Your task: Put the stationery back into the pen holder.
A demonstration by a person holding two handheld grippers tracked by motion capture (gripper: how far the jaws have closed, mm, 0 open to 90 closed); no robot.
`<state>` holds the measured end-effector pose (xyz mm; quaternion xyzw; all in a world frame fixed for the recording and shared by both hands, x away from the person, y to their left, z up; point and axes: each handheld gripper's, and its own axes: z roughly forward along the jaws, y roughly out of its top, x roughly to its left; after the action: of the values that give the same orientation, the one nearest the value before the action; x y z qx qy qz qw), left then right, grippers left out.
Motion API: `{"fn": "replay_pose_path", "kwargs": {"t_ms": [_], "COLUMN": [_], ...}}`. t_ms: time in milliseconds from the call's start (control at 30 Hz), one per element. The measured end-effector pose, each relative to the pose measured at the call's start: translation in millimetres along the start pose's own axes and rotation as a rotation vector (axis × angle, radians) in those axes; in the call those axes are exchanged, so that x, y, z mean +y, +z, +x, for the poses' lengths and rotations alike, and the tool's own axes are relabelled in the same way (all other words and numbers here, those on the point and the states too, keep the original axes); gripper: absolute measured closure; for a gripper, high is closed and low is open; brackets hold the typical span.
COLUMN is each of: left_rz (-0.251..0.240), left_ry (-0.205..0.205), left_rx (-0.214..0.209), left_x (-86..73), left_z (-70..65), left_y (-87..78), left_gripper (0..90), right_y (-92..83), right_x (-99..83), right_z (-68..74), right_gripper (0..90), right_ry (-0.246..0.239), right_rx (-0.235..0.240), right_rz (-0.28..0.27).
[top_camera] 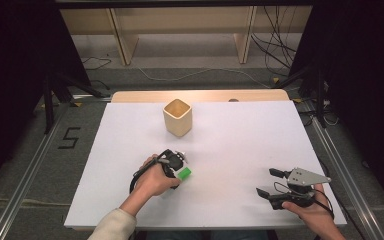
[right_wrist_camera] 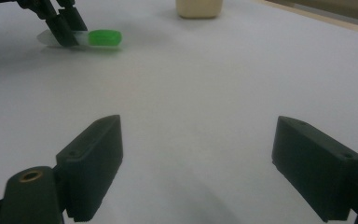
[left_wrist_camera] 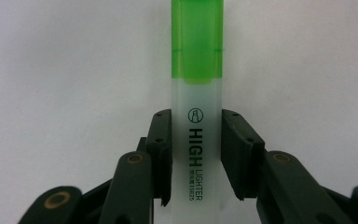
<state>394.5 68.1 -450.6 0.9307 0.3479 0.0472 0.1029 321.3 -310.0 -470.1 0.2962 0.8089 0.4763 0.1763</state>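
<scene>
One green highlighter (left_wrist_camera: 196, 116); one wooden square cup (top_camera: 177, 117); two grippers: left gripper (top_camera: 176, 167), right gripper (top_camera: 270, 182).

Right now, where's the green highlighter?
Highlighter lies on the white table, left of centre, clamped in the left gripper, nearer the person than the wooden cup.

The highlighter (left_wrist_camera: 197, 116) at the centre of the left gripper view has a bright green cap above a milky translucent barrel printed with black lettering. The left gripper (left_wrist_camera: 196, 154) clasping it is black, with brass-coloured rivets low in the frame. The surface (top_camera: 240, 150) is plain white with a pale wood edge along its top. The cup (top_camera: 178, 117), upper middle of the high view, is light tan wood. The right gripper (top_camera: 269, 182), lower right, is black under a grey plate.
</scene>
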Motion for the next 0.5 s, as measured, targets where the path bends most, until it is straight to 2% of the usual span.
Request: {"fn": "replay_pose_path", "kwargs": {"t_ms": [433, 500], "left_rz": [-0.05, -0.062], "left_ry": [0.007, -0.004], "left_rx": [0.019, 0.017], "left_x": [-0.7, -0.8], "left_z": [0.7, 0.6], "left_y": [-6.3, -6.9], "left_gripper": [66.0, 66.0], "right_y": [0.5, 0.4], "right_x": [0.1, 0.1], "right_z": [-0.2, -0.3], "right_gripper": [17.2, 17.2], "right_ry": [-0.008, -0.007], "right_rx": [0.0, 0.0], "right_rz": [-0.006, -0.006]}}
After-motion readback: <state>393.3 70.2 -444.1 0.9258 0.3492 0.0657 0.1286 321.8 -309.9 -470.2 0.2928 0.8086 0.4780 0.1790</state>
